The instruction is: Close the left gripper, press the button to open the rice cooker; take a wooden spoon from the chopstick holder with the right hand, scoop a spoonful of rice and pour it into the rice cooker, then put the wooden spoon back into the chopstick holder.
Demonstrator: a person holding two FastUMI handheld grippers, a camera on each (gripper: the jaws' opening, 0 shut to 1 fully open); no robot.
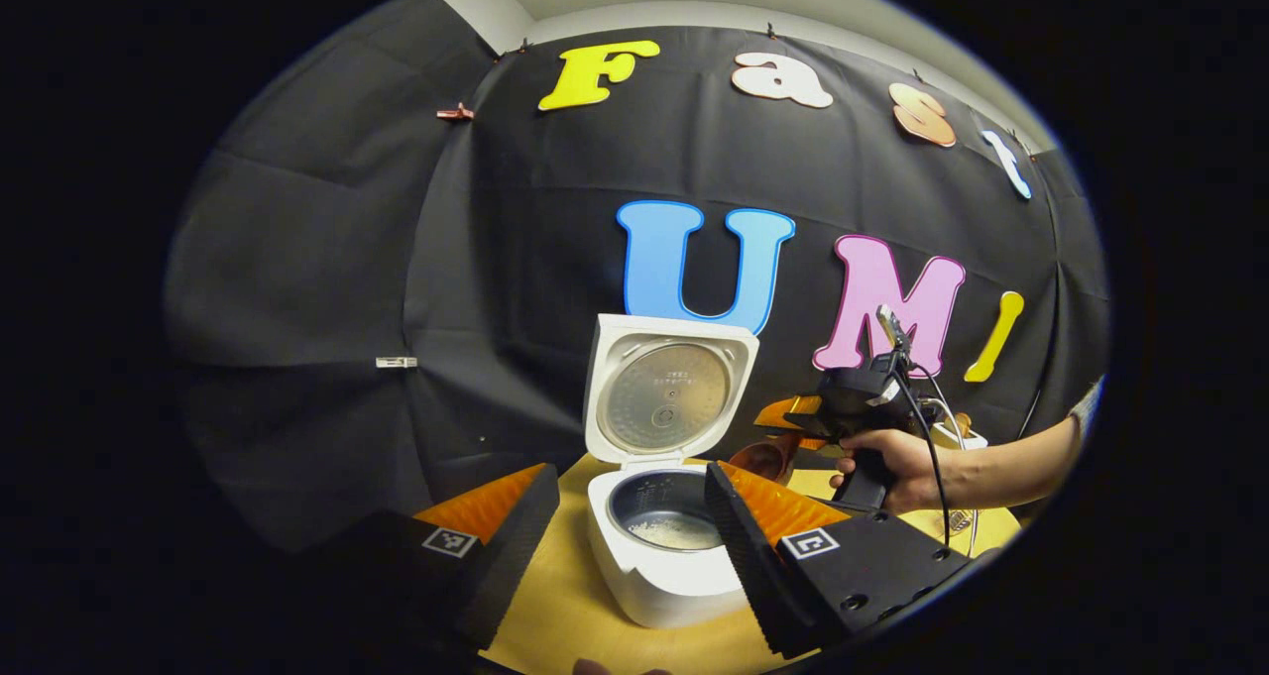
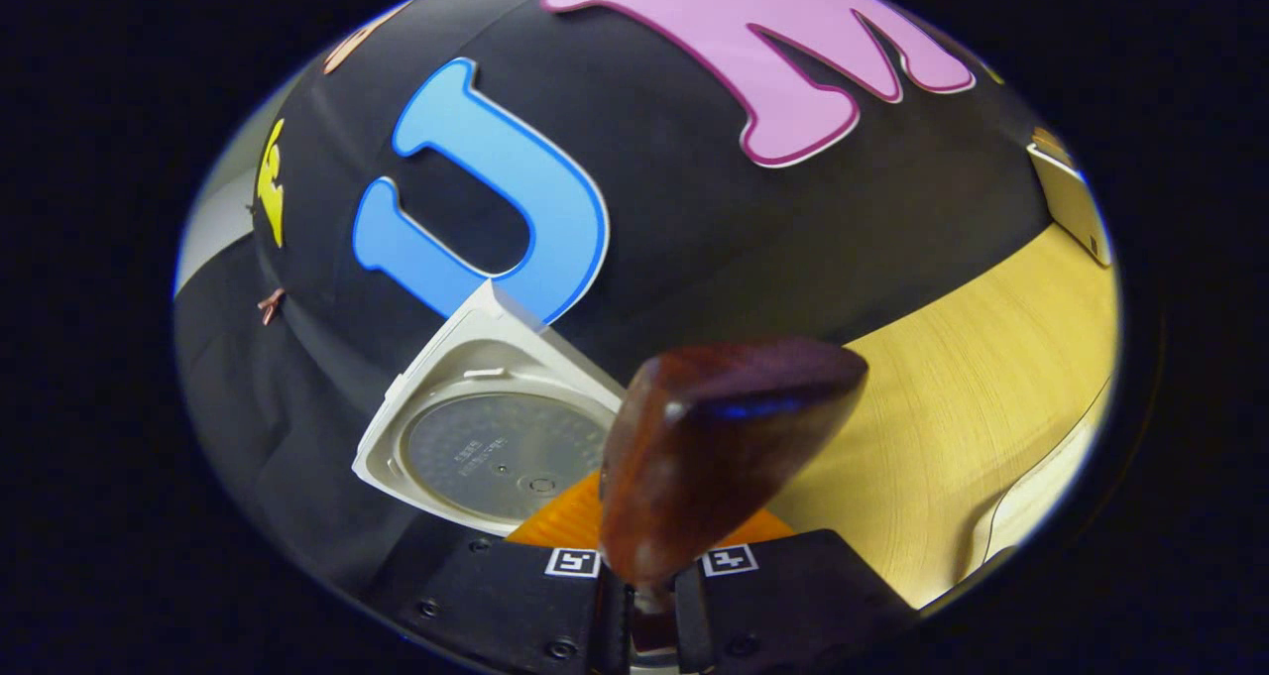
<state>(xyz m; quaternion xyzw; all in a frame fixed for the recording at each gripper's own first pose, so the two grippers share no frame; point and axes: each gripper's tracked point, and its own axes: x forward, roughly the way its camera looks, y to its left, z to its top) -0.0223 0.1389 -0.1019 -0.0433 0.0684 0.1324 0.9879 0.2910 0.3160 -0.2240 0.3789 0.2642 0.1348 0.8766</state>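
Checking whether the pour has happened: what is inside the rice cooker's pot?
In the left gripper view, the open rice cooker shows a patch of white rice at the bottom of its pot. The pot's right side is hidden behind the left claw's finger.

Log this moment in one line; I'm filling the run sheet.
rice cooker: lid open, rice in pot | wooden spoon: held by right gripper | left gripper: open, empty
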